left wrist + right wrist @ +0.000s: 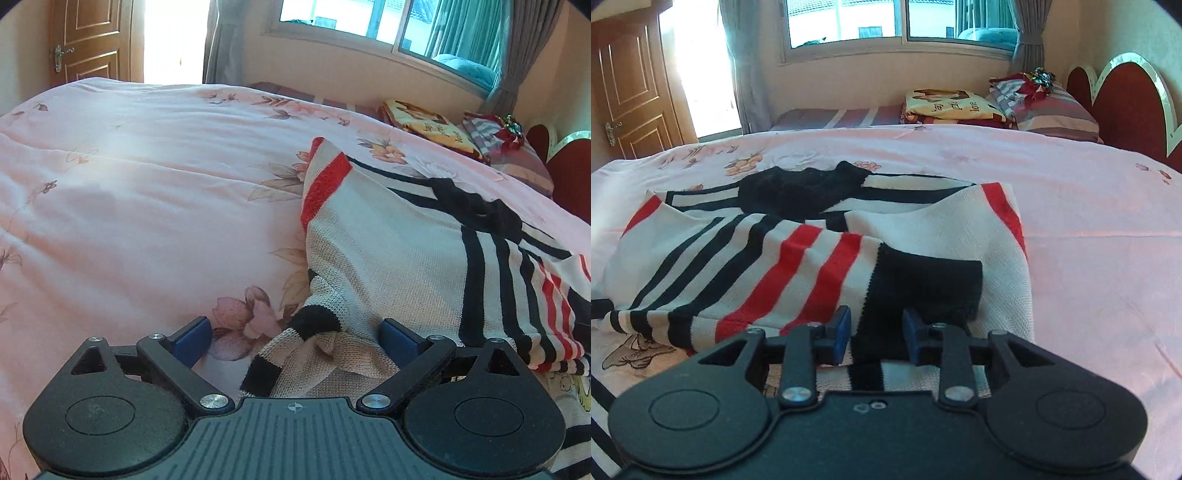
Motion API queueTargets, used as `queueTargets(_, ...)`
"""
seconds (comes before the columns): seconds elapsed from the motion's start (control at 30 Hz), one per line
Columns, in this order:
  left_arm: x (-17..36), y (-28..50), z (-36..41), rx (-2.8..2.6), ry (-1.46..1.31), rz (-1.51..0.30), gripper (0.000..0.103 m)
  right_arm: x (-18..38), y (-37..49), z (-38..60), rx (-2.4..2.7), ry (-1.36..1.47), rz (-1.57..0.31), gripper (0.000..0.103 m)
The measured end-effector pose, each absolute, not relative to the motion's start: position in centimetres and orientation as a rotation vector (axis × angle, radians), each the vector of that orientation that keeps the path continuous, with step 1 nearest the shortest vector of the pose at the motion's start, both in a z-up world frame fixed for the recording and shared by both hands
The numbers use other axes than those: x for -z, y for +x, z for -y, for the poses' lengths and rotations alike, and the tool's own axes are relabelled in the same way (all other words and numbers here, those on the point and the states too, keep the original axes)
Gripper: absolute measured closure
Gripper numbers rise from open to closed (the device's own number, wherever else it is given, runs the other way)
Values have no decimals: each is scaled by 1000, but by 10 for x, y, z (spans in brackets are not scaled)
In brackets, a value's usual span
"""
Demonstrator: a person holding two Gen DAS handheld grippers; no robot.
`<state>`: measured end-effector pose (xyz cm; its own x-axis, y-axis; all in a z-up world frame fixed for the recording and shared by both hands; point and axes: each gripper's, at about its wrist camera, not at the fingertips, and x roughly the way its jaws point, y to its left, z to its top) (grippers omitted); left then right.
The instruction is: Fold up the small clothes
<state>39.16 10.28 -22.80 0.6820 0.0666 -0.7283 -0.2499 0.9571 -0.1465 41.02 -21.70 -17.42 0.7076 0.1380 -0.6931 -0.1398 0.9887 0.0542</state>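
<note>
While spread on pink bedcover [1071, 206]: striped sweater [820, 258], soft, limp knit, light; best taken at cuff or hem. Left gripper [295, 338] spread wide around cuff; right gripper [875, 334] half-spread, astride black cuff, not pinching

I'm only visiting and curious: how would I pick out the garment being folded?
Find the pink floral bedspread covering the bed. In its middle lies a cream knit sweater, apart from the folded bedding under the window; only it has bold red and black stripes.
</note>
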Motion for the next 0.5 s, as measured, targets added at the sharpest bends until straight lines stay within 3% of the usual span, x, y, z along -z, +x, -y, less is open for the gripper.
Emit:
queueTargets(0.23,196,353,-81,-135,-171,-743,6,143,372,206,-222,24,-755,65)
queueTargets(0.5,220,353,-38,-84,-120,-846,6,161,344,142,-365,-66,-810,67)
